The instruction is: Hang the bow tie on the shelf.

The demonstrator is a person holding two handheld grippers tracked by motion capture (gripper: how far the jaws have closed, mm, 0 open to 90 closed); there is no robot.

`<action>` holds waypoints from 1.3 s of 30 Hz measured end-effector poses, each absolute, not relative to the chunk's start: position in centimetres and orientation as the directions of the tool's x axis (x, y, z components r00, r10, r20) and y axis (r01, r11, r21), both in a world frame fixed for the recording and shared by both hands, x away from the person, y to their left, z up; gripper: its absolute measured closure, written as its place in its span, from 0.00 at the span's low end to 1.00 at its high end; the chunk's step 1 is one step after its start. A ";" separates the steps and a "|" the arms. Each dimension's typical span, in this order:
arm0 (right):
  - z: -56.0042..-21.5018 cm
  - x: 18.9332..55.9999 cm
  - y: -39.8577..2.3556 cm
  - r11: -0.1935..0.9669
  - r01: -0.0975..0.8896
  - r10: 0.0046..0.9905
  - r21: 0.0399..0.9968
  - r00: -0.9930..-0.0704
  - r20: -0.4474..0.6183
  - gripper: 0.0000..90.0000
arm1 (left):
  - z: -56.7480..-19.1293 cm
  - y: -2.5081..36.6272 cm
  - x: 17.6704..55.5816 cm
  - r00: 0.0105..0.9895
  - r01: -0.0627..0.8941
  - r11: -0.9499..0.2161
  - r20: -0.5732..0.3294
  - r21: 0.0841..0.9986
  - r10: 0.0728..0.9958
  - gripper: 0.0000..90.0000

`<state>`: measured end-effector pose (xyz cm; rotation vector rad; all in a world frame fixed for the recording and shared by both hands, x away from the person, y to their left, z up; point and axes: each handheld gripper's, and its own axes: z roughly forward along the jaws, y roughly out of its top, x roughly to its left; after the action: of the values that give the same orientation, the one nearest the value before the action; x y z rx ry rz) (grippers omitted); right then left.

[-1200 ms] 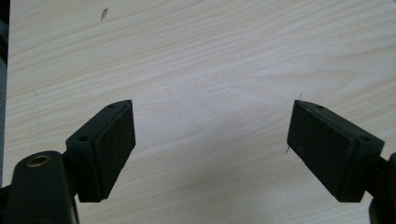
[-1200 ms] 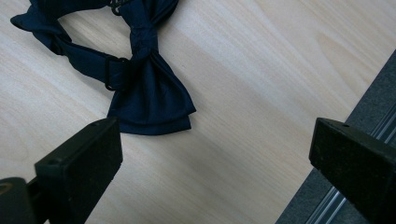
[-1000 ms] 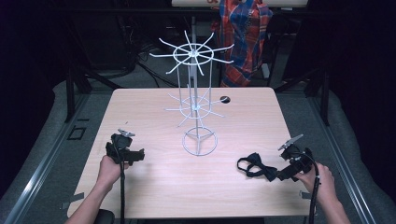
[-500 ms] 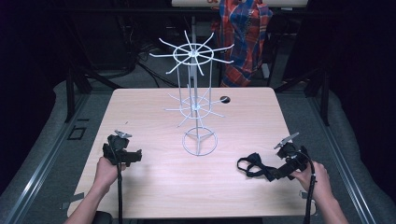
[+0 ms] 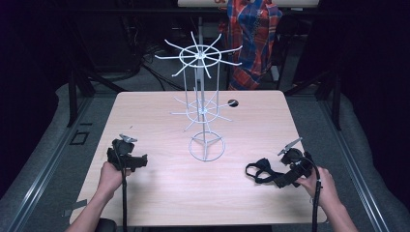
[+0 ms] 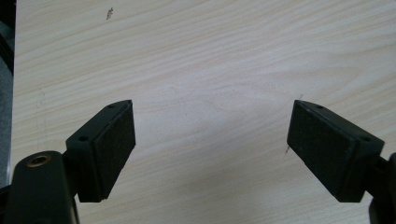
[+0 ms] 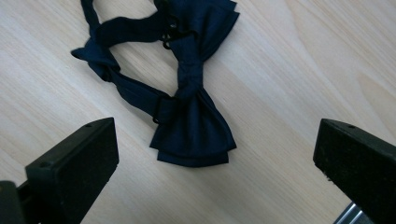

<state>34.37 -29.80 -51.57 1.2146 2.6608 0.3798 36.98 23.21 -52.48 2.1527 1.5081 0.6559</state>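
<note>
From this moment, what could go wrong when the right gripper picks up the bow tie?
The bow tie lies flat and thin on the table, so the open right gripper may scrape the wood or pinch only one layer. Its loose strap loops off to one side and could drag or snag during lifting. The wire rack has thin, spread arms, so a dangling strap might catch on the wrong one.
</note>
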 end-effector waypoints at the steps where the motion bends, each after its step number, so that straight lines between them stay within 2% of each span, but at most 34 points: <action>1: -51.5 34.4 -29.7 0.637 0.708 0.757 0.304 -0.649 -0.074 0.00 | -52.5 23.2 37.0 0.300 0.742 -0.319 0.134 0.590 0.945 0.17; 16: -52.6 34.5 -28.1 0.662 0.700 0.736 0.269 -0.675 -0.055 0.00 | -52.4 23.2 36.9 0.305 0.740 -0.322 0.132 0.591 0.943 0.17; 20: -53.0 34.6 -27.5 0.665 0.701 0.733 0.256 -0.678 -0.047 0.06 | -52.5 23.1 37.0 0.301 0.741 -0.317 0.130 0.591 0.945 0.17; 23: -53.0 34.7 -27.4 0.681 0.695 0.723 0.231 -0.687 -0.064 0.07 | -52.5 23.1 37.0 0.303 0.742 -0.321 0.133 0.589 0.944 0.17; 25: -53.1 34.7 -27.3 0.664 0.704 0.734 0.252 -0.678 -0.040 0.08 | -52.5 23.1 37.0 0.304 0.742 -0.322 0.133 0.588 0.943 0.17; 26: -53.2 34.8 -27.3 0.664 0.707 0.737 0.243 -0.673 -0.057 0.21 | -52.5 23.1 37.0 0.304 0.744 -0.323 0.133 0.585 0.943 0.17; 28: -53.4 34.9 -27.3 0.646 0.721 0.751 0.252 -0.660 -0.035 0.28 | -52.5 23.1 37.0 0.305 0.745 -0.323 0.133 0.584 0.943 0.17; 34: -53.6 35.0 -27.5 0.633 0.732 0.761 0.252 -0.648 -0.032 0.36 | -52.5 23.1 37.0 0.304 0.742 -0.321 0.132 0.588 0.943 0.17; 37: -53.7 35.0 -27.3 0.627 0.738 0.768 0.250 -0.639 -0.038 0.48 | -52.5 23.1 37.0 0.304 0.743 -0.321 0.131 0.588 0.943 0.17; 39: -53.8 35.0 -27.2 0.635 0.738 0.767 0.229 -0.638 -0.073 0.52 | -52.5 23.1 37.0 0.304 0.743 -0.321 0.131 0.587 0.943 0.17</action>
<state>35.02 -27.18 -53.82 1.2478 2.6904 0.2663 36.98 23.15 -52.49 2.1592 1.5020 0.6477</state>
